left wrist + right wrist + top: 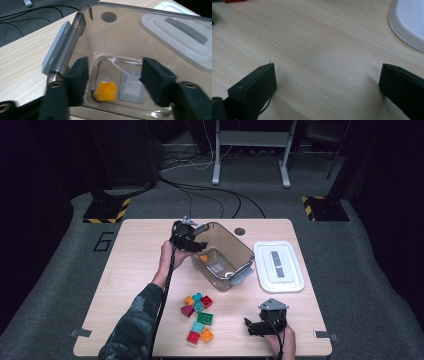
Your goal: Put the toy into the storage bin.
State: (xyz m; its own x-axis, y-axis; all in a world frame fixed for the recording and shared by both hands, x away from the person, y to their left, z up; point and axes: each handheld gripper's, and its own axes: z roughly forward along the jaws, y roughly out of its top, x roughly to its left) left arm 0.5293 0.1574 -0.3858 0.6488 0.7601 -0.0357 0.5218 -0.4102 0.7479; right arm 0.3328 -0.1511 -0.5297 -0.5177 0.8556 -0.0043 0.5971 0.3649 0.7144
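Observation:
A clear plastic bin (235, 245) lies on the table's middle, and an orange brick (107, 91) rests on its floor (204, 256). My left gripper (192, 241) hangs over the bin's left rim with its jaws apart and nothing between them; in the left gripper view (113, 77) the brick lies loose below the gap. Near the front right edge my right gripper (255, 326) rests low over bare wood, its jaws wide apart (325, 82) and empty. A cluster of coloured bricks (198, 317) lies on the table in front of the bin.
A white lid (279, 266) with a grey handle lies right of the bin; its edge (407, 27) shows in the right gripper view. A dark round hole (240, 231) marks the table's far side. Cables and stands sit on the floor beyond.

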